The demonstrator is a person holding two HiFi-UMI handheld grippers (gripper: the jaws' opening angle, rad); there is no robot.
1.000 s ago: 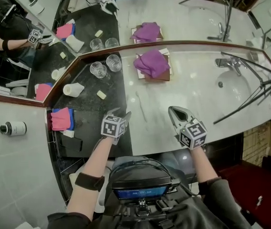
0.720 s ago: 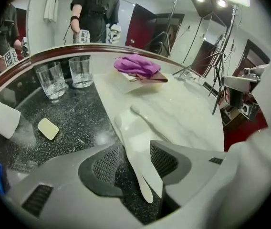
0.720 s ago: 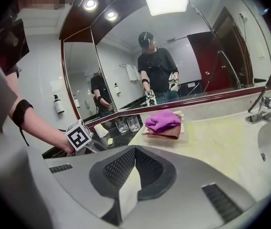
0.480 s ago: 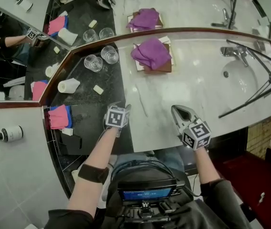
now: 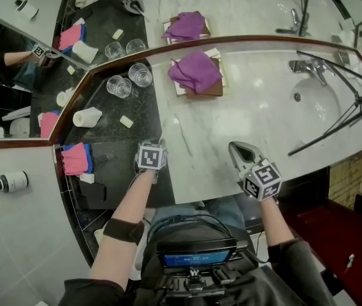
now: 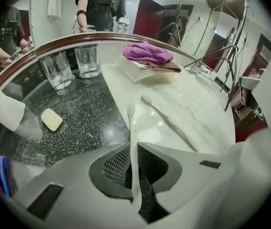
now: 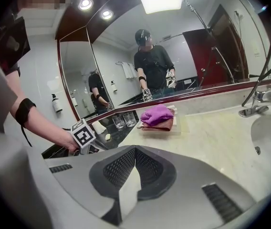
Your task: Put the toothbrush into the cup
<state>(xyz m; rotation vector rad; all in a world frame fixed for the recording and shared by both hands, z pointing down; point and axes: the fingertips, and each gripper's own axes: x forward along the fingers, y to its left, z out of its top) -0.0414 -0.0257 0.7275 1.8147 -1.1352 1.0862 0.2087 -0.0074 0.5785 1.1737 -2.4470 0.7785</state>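
A white toothbrush (image 6: 131,128) lies on the marble counter at the edge of the dark granite strip, its head (image 6: 130,109) pointing towards the mirror. My left gripper (image 6: 133,147) points steeply down at it; its jaws have just been closing and now press on the handle. In the head view the left gripper (image 5: 158,144) is at the counter's front. Two empty glass cups (image 6: 56,69) (image 6: 88,61) stand on the granite by the mirror, also visible in the head view (image 5: 118,86) (image 5: 140,74). My right gripper (image 5: 234,148) (image 7: 134,150) hovers to the right, shut and empty.
A purple cloth (image 5: 195,69) lies on a tray by the mirror. A soap bar (image 5: 126,121), a rolled white towel (image 5: 86,116) and pink and blue cloths (image 5: 74,159) sit on the granite. The sink (image 5: 315,104), faucet (image 5: 303,69) and tripod legs (image 5: 347,116) fill the right.
My left gripper has come down onto the counter and its jaws have gone from wide open to closed round the toothbrush handle. The right gripper has sunk a little, still shut.
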